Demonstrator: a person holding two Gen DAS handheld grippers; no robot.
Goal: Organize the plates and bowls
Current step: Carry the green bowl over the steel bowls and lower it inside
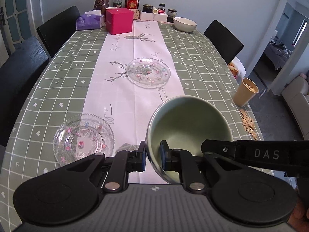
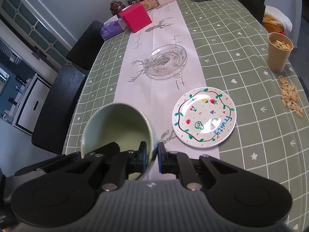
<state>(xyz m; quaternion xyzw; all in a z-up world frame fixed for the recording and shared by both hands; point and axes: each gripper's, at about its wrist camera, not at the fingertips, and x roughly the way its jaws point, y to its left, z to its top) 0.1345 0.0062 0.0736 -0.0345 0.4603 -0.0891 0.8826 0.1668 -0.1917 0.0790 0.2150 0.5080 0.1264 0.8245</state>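
Green bowl [image 1: 189,127] pinched on opposite rims by your left gripper [image 1: 153,159] and right gripper [image 2: 152,158], mid-carry; next, set it in the white bowl [image 1: 185,24].

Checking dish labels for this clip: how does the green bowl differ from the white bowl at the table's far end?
The green bowl hangs tilted above the table, clamped at its rim by both tools; the white bowl sits upright on the tablecloth, untouched. The green bowl is sage-coloured, the white bowl cream. Both look empty.
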